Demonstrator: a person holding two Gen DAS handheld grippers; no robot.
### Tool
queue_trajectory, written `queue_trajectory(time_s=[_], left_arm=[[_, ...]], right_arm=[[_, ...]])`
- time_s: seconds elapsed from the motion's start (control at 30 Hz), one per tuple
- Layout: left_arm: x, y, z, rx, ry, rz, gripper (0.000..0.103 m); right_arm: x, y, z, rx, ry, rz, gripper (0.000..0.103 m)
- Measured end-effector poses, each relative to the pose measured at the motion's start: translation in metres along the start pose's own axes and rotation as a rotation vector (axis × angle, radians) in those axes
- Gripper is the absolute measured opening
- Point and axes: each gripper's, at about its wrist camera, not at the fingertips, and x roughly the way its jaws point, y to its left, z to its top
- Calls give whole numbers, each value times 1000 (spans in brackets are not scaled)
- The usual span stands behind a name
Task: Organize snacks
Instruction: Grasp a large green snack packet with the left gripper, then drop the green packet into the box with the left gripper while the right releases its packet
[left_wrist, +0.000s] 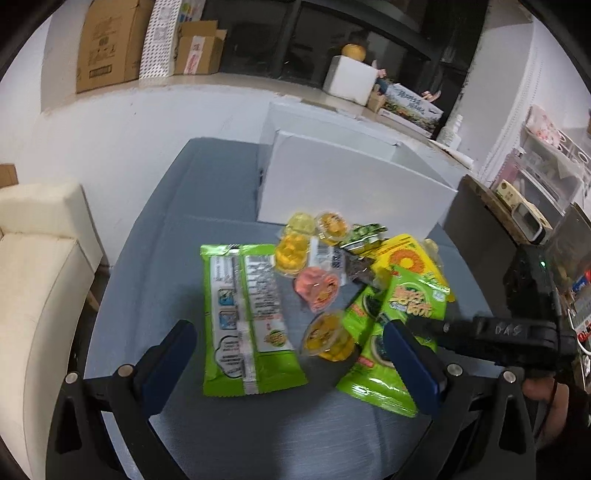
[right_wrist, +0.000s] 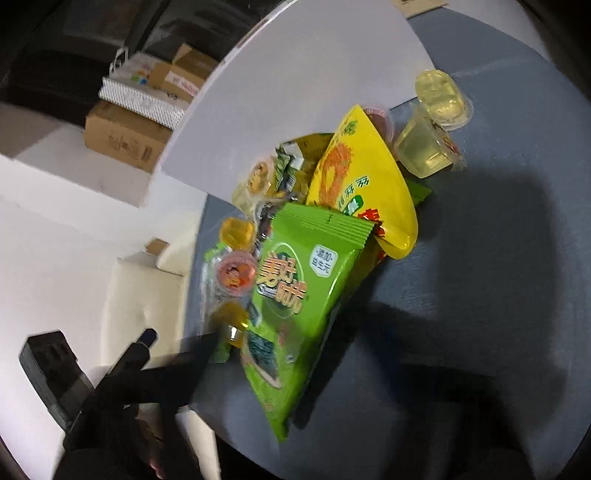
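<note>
Your left gripper (left_wrist: 291, 363) hangs above the near part of a grey-blue table (left_wrist: 147, 295), its two blue-padded fingers (left_wrist: 168, 363) spread wide with nothing between them. Below the gap lies a long green snack bag (left_wrist: 247, 317), printed back facing up, reaching from the table's middle toward the near edge.

Just right of that bag sits a pile of snacks. A pink jelly cup (left_wrist: 317, 288) and an orange jelly cup (left_wrist: 327, 336) lie beside it, with more yellow and orange cups (left_wrist: 295, 243) farther back. A green seaweed snack bag (left_wrist: 415, 295) leans on another green packet (left_wrist: 373, 362), and a yellow bag (left_wrist: 404, 258) with an orange sunburst lies behind them. A large white box (left_wrist: 354, 181) stands at the table's far edge, touching the back of the pile.

Your right gripper (left_wrist: 491, 332) reaches in from the right side at the green seaweed bag; the left view does not show its fingertips clearly, and I cannot tell whether its jaws are spread or pressed together.

The right wrist view is tilted and blurred. It shows the same green seaweed bag (right_wrist: 295, 291) up close, the yellow bag (right_wrist: 364, 184) behind it, and two pale yellow jelly cups (right_wrist: 430, 144) beyond that, near the box (right_wrist: 314, 74)
</note>
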Motion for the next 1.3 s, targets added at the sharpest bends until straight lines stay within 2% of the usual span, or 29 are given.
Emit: queue_trajectory(time_s=[0.03, 0.17, 0.3, 0.37, 0.4, 0.43, 0.5, 0.6, 0.83, 0.9, 0.97, 1.03, 1.1, 1.17, 1.23, 1.3], left_arm=[[1, 4, -1, -12, 2, 4, 103], [4, 15, -1, -34, 4, 16, 103], [7, 25, 0, -52, 9, 15, 103], [16, 33, 4, -83, 44, -26, 103], [20, 36, 7, -99, 60, -43, 103], [27, 40, 10, -112, 84, -26, 103], [39, 40, 17, -114, 122, 56, 103], [60, 32, 25, -51, 160, 157, 103], [105, 8, 30, 74, 222, 280, 103], [108, 8, 30, 60, 227, 265, 103], [109, 9, 30, 55, 227, 251, 97], [103, 9, 29, 60, 204, 217, 65], [92, 10, 29, 49, 186, 208, 64], [78, 14, 28, 25, 166, 145, 63], [67, 15, 25, 26, 150, 142, 63], [44, 11, 25, 26, 104, 103, 63]], right_arm=[[-3, 2, -2, -4, -11, 21, 25], [-24, 17, -5, -75, -93, -13, 19], [-40, 27, -6, -130, -131, -22, 15], [-49, 35, -5, -174, -153, -64, 15], [-56, 44, -5, -221, -176, -114, 15], [-62, 51, -5, -262, -200, -150, 15], [-74, 65, -4, -326, -238, -193, 15], [-89, 76, -3, -365, -271, -222, 15], [-94, 85, -7, -417, -269, -226, 14], [-91, 87, -8, -420, -266, -223, 14], [-92, 86, -9, -422, -269, -222, 14], [-92, 87, -10, -423, -270, -216, 14], [-92, 86, -11, -422, -272, -216, 14], [-92, 85, -11, -419, -270, -209, 14], [-92, 85, -11, -419, -268, -210, 14], [-93, 87, -12, -423, -272, -209, 14]])
